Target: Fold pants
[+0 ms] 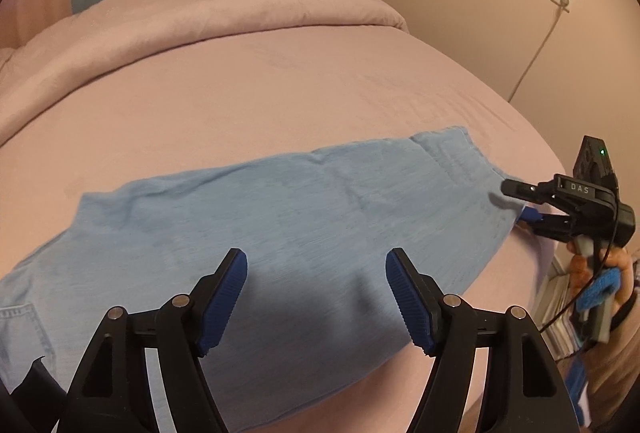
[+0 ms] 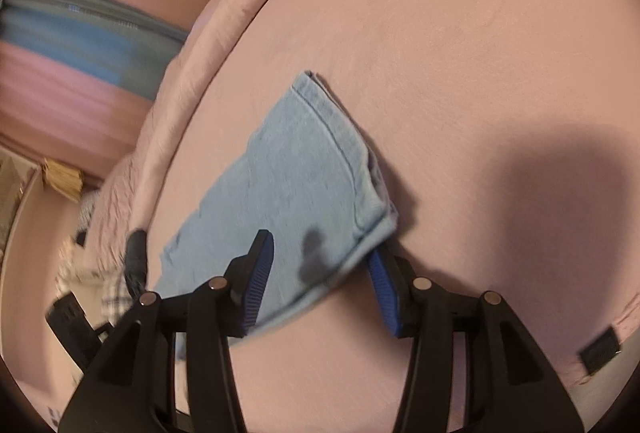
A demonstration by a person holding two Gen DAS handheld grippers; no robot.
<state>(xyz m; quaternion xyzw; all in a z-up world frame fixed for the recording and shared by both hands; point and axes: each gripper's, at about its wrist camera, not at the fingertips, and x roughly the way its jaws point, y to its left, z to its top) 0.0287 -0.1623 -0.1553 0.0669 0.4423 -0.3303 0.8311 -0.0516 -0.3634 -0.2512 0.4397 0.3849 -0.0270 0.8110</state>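
The light-blue pants [image 1: 304, 205] lie folded flat on the bed [image 1: 280, 93]. My left tool [image 1: 316, 297] hovers above them, spread apart; my right tool [image 2: 320, 273] straddles their edge, unclamped.

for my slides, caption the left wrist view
Open left gripper over folded pants on bed, right gripper at far end.

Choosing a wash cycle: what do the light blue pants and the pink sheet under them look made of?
Light blue pants: likely washed cotton denim, matte; streaky weave, double-stitched seam and hem show. Pink bed sheet: looks like a soft matte cotton-type or jersey fabric with fine wrinkles; exact fibre can't be told.
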